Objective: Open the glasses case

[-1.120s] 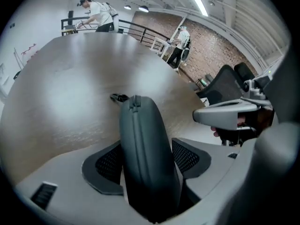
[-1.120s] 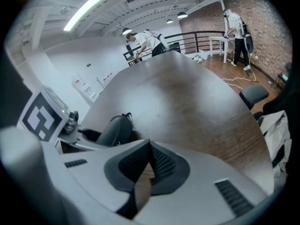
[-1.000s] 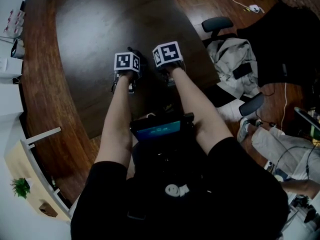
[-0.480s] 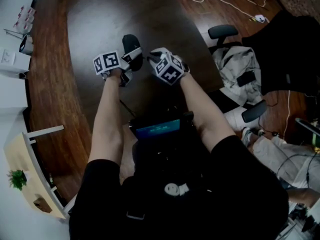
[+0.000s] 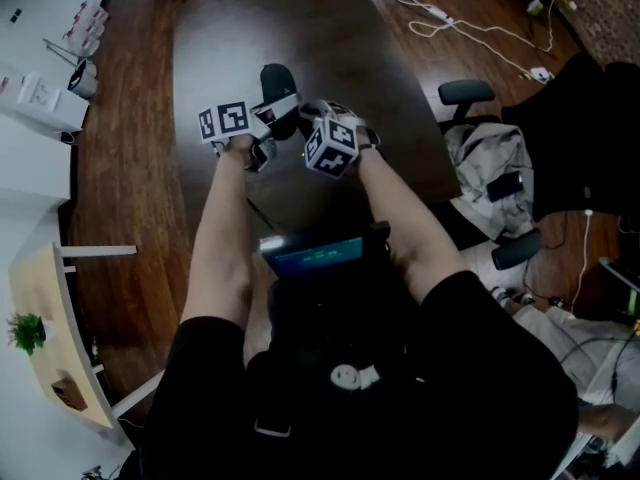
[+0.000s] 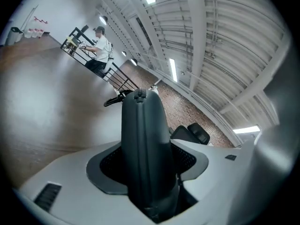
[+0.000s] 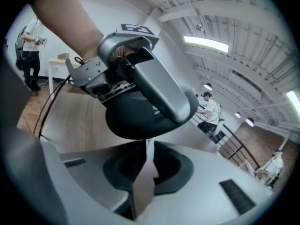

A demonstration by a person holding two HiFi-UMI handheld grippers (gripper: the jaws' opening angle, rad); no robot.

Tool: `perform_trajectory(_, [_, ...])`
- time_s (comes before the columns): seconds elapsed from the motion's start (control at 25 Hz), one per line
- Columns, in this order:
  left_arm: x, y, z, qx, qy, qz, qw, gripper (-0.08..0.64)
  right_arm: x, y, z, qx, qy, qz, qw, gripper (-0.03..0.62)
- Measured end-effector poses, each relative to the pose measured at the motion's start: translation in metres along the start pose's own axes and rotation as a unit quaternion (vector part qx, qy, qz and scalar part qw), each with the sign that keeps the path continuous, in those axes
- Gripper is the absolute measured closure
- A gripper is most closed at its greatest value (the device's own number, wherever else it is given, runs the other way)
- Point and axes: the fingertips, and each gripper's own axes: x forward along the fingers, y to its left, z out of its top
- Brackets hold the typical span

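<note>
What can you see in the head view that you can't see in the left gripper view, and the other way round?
Only the head view shows the person's arms, the lit screen at the chest, and white cables on the floor. Only the left gripper view shows ceiling lights and a distant person by a railing. Both show the black glasses case, clamped in the left gripper, whose fingers have just closed a little on it.

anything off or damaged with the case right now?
Nothing stands out. The glasses case stands upright in the left gripper, clamped between its jaws, zip seam closed, shell intact on the side that shows.
</note>
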Motion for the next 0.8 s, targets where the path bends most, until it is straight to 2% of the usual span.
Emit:
perform_trajectory(0.04, [-0.001, -0.001, -0.001, 0.004, 0.005, 0.001, 1.0000, 0.288, 0.001, 0.000, 0.000, -0.006, 0.006, -0.006, 1.000, 0.552])
perform_trajectory(0.12, [-0.002, 0.000, -0.003, 0.007, 0.012, 0.002, 0.9999, 0.288, 0.001, 0.001, 0.001, -0.011, 0.012, -0.006, 1.000, 0.584])
perform_trajectory(0.28, [-0.001, -0.003, -0.005, 0.017, 0.014, 0.006, 0.9997, 0.288, -0.004, 0.004, 0.002, -0.006, 0.012, 0.000, 1.000, 0.586])
perform_trajectory(0.36, [0.002, -0.008, -0.007, 0.045, 0.011, 0.007, 0.9989, 0.282, -0.009, 0.004, 0.008, -0.003, 0.005, 0.000, 1.000, 0.586])
perform_trajectory(0.44, [0.004, -0.007, -0.013, 0.072, 0.031, 0.010, 0.9968, 0.270, -0.008, 0.004, 0.012, 0.005, -0.003, -0.002, 1.000, 0.586])
perform_trajectory(0.48, [0.002, -0.006, -0.017, 0.075, 0.046, 0.007, 0.9961, 0.264, -0.007, 0.002, 0.014, 0.012, -0.006, -0.003, 1.000, 0.586])
perform_trajectory(0.6, [-0.004, -0.004, -0.024, 0.049, 0.070, -0.011, 0.9963, 0.270, -0.009, 0.001, 0.017, 0.010, -0.012, -0.001, 1.000, 0.585])
perform_trajectory(0.8, [-0.009, -0.009, -0.017, 0.053, 0.051, -0.035, 0.9967, 0.265, -0.009, 0.000, 0.016, 0.024, -0.017, -0.007, 1.000, 0.585])
